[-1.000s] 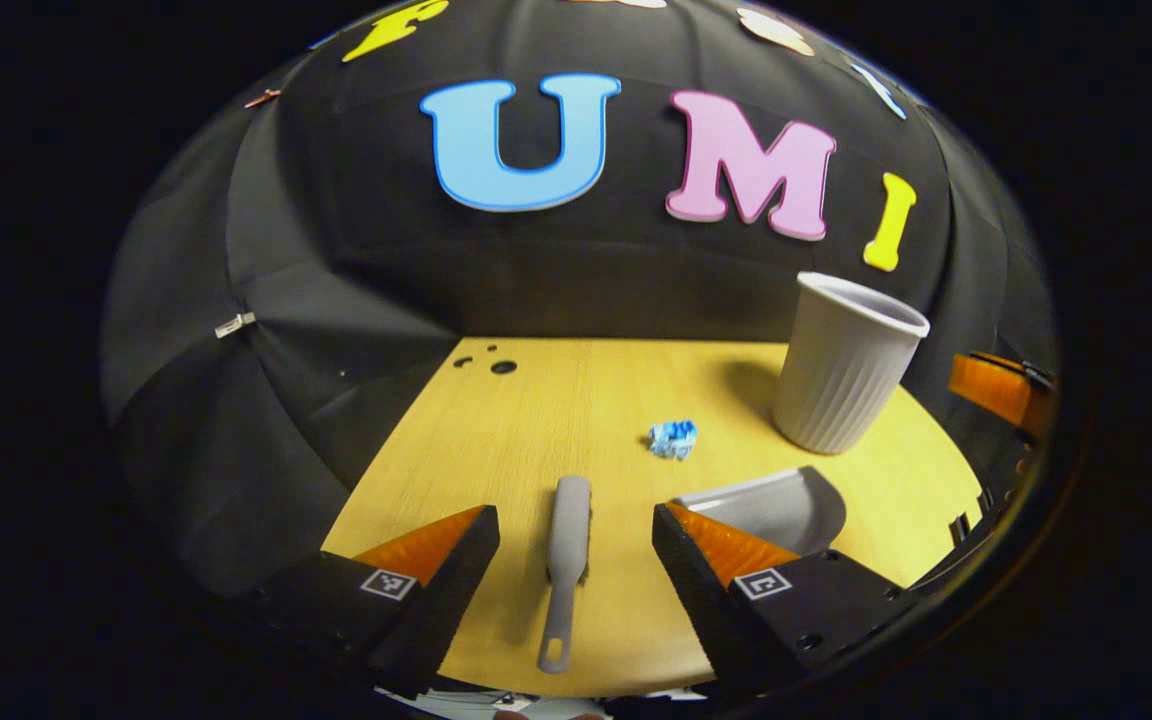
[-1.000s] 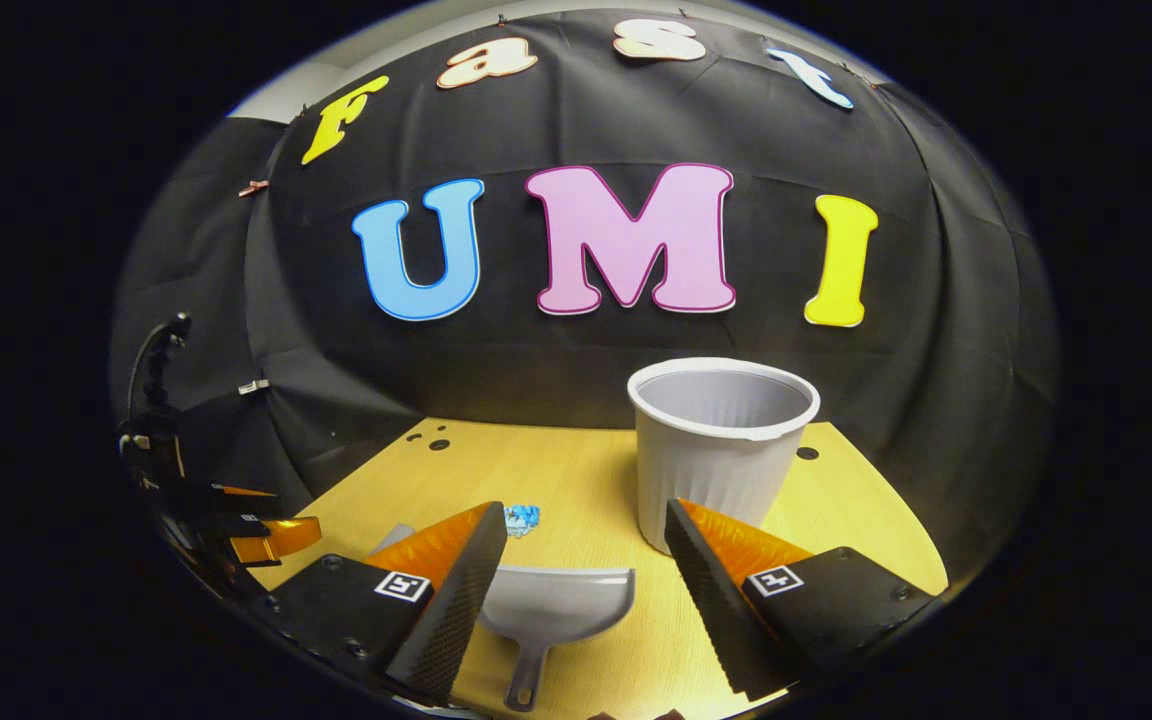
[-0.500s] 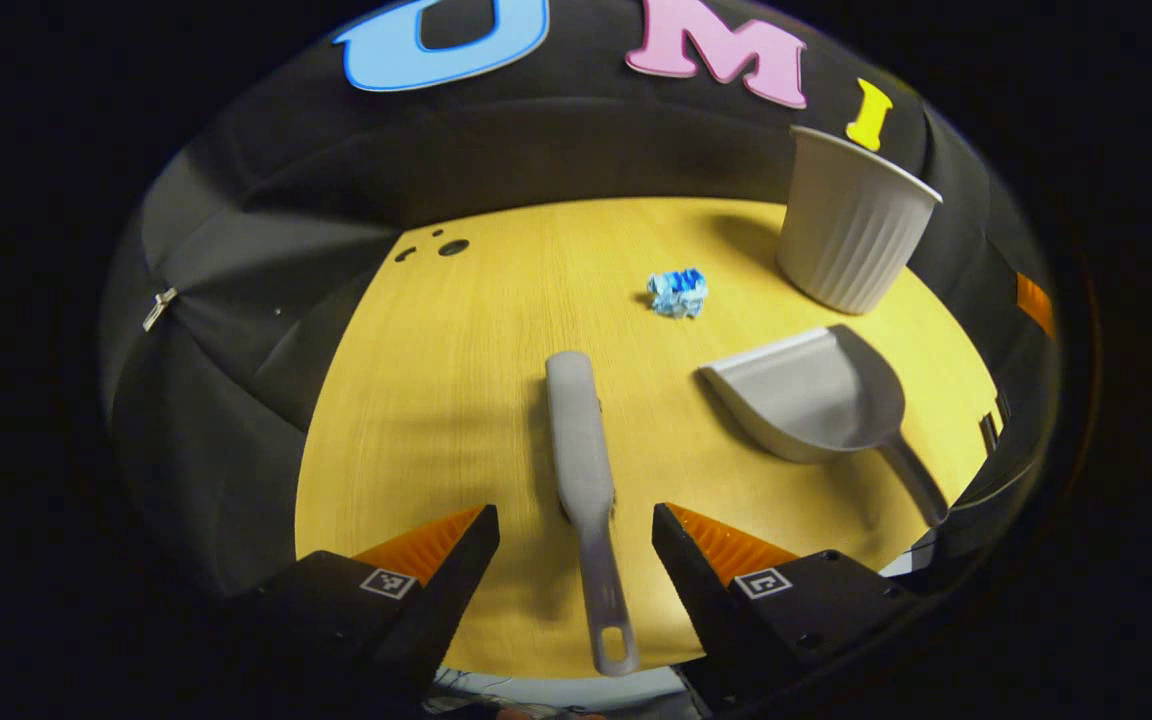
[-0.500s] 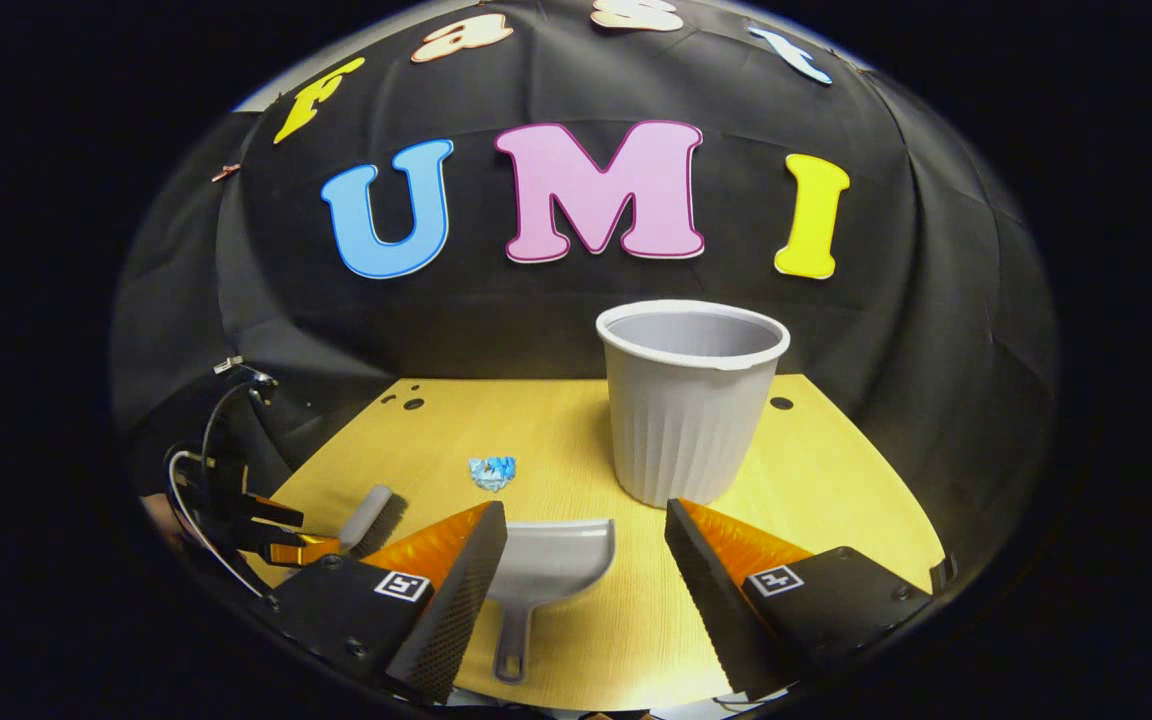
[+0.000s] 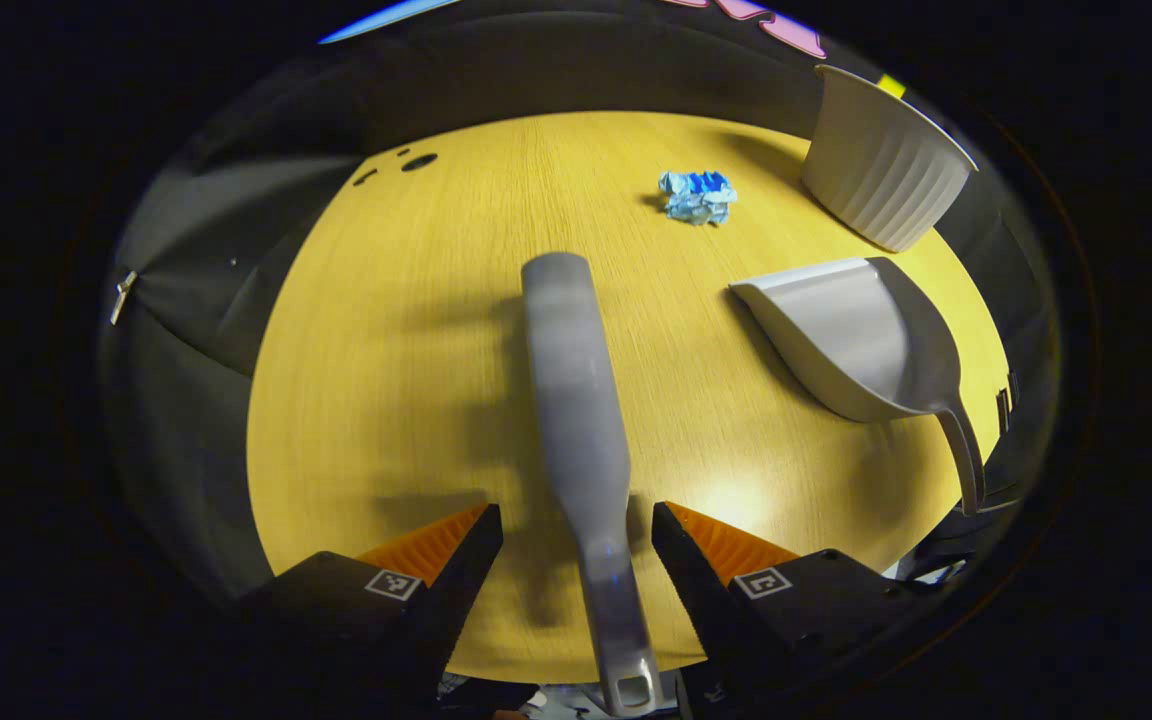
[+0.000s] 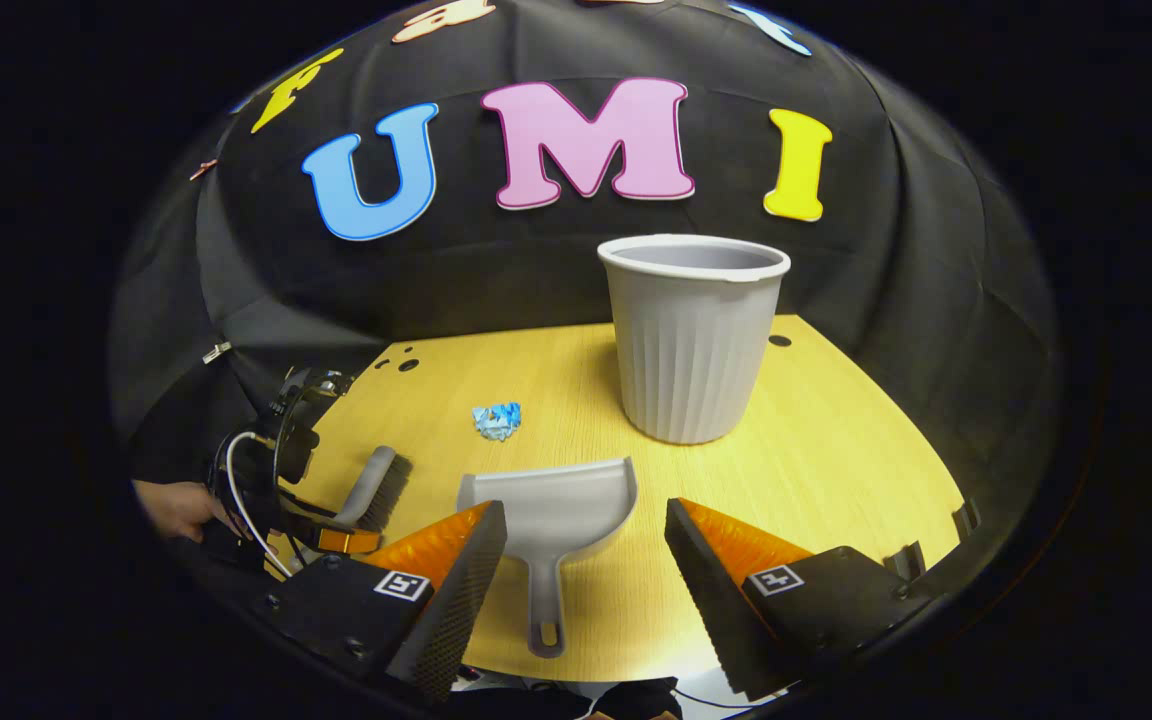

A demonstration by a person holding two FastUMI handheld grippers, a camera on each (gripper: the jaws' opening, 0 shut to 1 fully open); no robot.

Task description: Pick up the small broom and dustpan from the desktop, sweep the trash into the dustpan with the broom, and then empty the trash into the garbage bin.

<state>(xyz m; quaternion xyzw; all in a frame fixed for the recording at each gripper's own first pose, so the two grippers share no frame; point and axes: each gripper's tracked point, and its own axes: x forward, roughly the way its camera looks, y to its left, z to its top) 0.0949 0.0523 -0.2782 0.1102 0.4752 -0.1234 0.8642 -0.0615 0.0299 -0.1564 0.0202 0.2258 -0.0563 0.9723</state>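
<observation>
We are looking at the wooden desktop (image 5: 416, 330), whose near edge is cutting across the bottom of the left gripper view, while its far edge is meeting the black cloth wall. In the right gripper view the desktop's right rim is curving away with bare wood beside it.

The garbage bin (image 6: 692, 335) is standing upright toward the back right of the desk; in the left gripper view its top is being cut off by the picture's edge, so we are seeing just its ribbed wall there. The dustpan (image 6: 554, 510) is lying flat in front of the bin, mouth toward the wall, handle pointing at us. Our right gripper (image 6: 584, 545) is hovering with its fingers spread wide on either side of that handle, not touching it.

The small broom (image 5: 576, 420) is lying lengthwise between the spread fingers of our left gripper (image 5: 576, 545); its grey back is blurring, its bristles are hiding underneath, and the handle's hanging hole is reaching past the desk's near edge. We cannot tell whether the fingers are touching the handle, though a gap is showing on each side. In the right gripper view a hand (image 6: 176, 508) is partly showing at the left rim.

The crumpled blue trash (image 5: 697, 195) is sitting on open wood, near the bin and apart from the dustpan and broom.
</observation>
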